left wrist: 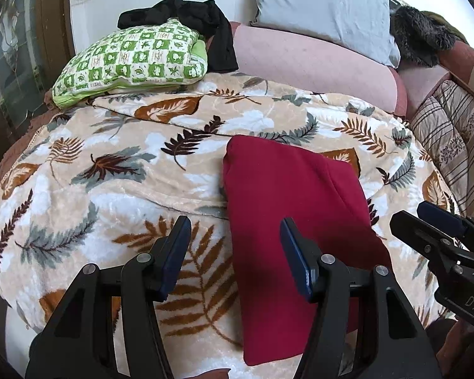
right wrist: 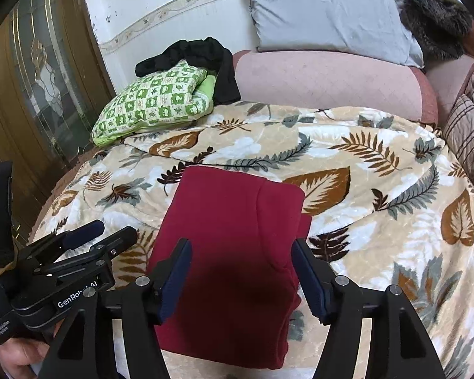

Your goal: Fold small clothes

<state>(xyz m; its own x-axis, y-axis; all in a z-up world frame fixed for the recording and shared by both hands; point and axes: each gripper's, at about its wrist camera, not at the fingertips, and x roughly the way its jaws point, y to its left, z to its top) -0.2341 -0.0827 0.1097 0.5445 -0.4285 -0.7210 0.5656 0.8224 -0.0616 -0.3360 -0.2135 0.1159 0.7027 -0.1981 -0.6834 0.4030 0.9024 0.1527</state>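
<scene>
A folded red garment (right wrist: 233, 252) lies flat on the leaf-patterned blanket (right wrist: 379, 189). Both the left tool (left wrist: 235, 252) and right tool (right wrist: 241, 274) hover above its near end, fingers apart, gripping nothing.

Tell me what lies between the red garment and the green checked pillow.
Only the leaf-print blanket, with a dark seam across it; nothing else lies between the red garment and the green checked pillow. Both wrist views show it.

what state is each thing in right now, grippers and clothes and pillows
left gripper: open, holding nothing
right gripper: open, holding nothing
red garment: folded into a rectangle, flat on the leaf blanket
black garment: crumpled, draped over the green pillow
green pillow: tilted, lying on the blanket
grey pillow: propped upright
</scene>
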